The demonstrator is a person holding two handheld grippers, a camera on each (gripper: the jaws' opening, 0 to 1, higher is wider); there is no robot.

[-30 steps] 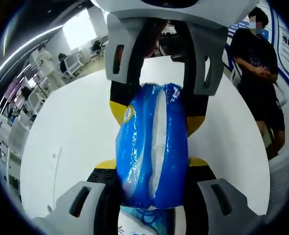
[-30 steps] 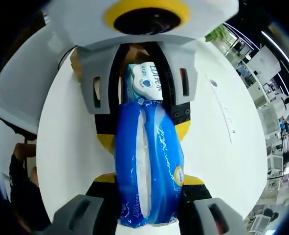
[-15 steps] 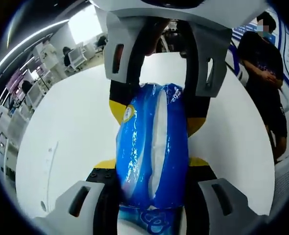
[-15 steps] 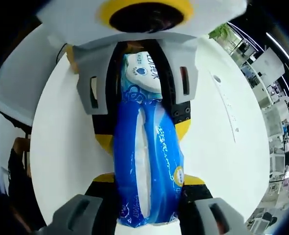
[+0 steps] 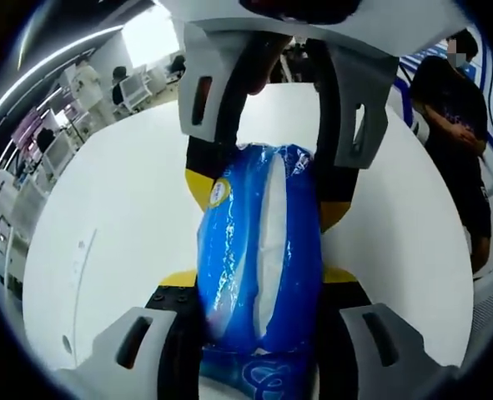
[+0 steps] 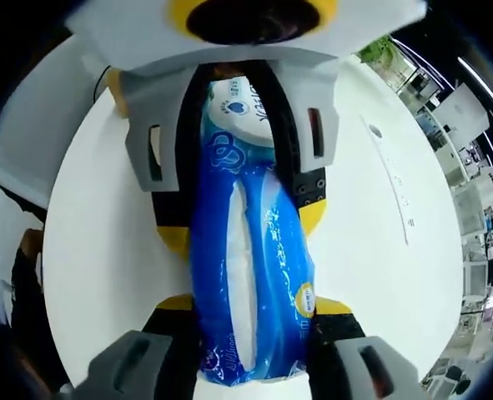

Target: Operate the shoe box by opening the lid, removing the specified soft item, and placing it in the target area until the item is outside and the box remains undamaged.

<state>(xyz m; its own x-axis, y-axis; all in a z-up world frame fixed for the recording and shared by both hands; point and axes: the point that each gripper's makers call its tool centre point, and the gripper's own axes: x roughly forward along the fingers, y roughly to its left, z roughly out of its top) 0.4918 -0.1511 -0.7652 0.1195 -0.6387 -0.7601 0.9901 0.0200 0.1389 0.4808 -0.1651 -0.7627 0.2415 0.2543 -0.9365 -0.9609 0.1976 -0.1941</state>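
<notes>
A blue plastic pack of soft tissues [image 5: 259, 250] hangs above the white table [image 5: 113, 217], held from both ends. My left gripper [image 5: 259, 279] is shut on the pack's near end, its yellow-tipped jaws pressed to either side. The right gripper [image 5: 267, 192] comes in from the top of the left gripper view and is shut on the far end. In the right gripper view the pack [image 6: 246, 267] runs up from my right gripper [image 6: 254, 304] into the left gripper [image 6: 242, 229]. The pack's white-and-blue printed end [image 6: 238, 104] pokes out behind the left gripper's jaws.
The round white table [image 6: 388, 250] lies under both grippers. A person in dark clothes [image 5: 450, 125] stands beyond its far right edge. Office desks and screens [image 5: 37, 158] fill the room to the left. A grey slab [image 6: 29, 150] lies at the table's upper left edge.
More of the pack's printed end now shows behind the left gripper's jaws and at the bottom of the left gripper view. Both grips hold; the background has shifted slightly.
</notes>
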